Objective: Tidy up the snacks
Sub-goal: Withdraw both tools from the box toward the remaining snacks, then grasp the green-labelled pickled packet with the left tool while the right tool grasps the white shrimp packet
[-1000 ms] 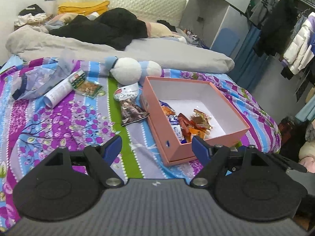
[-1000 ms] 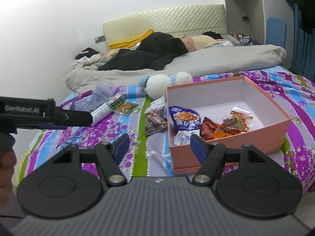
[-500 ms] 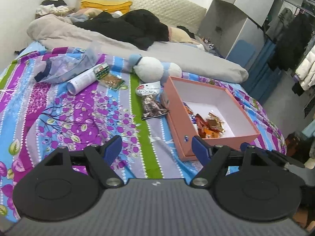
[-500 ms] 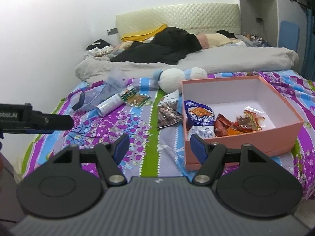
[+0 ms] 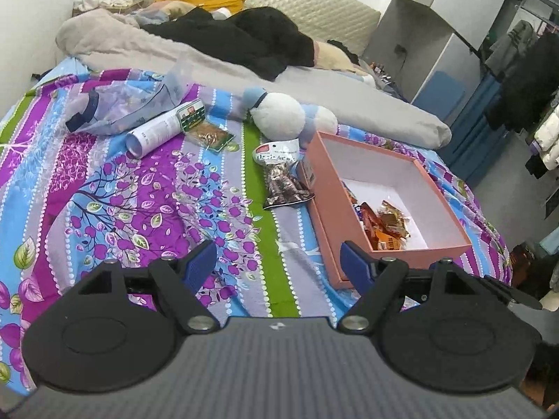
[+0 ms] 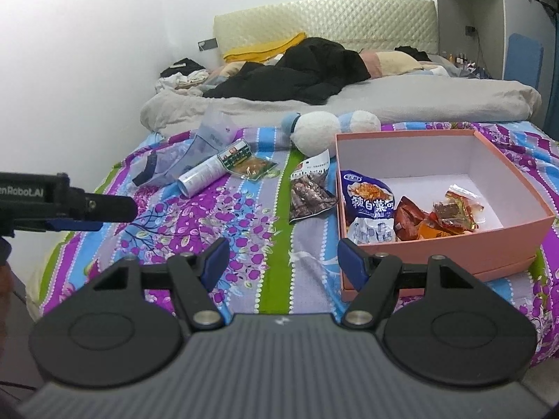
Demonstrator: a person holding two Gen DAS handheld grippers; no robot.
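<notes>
A pink box point(image 5: 332, 216) point(image 6: 454, 248) sits open on the patterned bedspread and holds several snack packets point(image 5: 384, 223) point(image 6: 436, 216) and a blue bag point(image 6: 370, 206). A dark snack bag point(image 5: 283, 183) point(image 6: 309, 195) lies against the box's left side. Farther left are a green packet point(image 5: 211, 136) point(image 6: 253, 167) and a white tube point(image 5: 157, 132) point(image 6: 202, 174). My left gripper point(image 5: 277, 262) hovers open and empty over the bed's near edge. My right gripper point(image 6: 281, 253) is open and empty too, just short of the box's near left corner.
A white and blue plush toy point(image 5: 279, 115) point(image 6: 314, 129) lies behind the box. A crumpled clear plastic bag point(image 5: 122, 108) rests by the tube. A grey duvet point(image 5: 314, 80) and dark clothes fill the far half of the bed. One finger point(image 6: 104, 206) of the left gripper reaches in from the left.
The left view has swung leftward, so the box now sits further right and more bedspread shows. In the right view the left gripper has slid toward the left edge. Both grippers stay open.
</notes>
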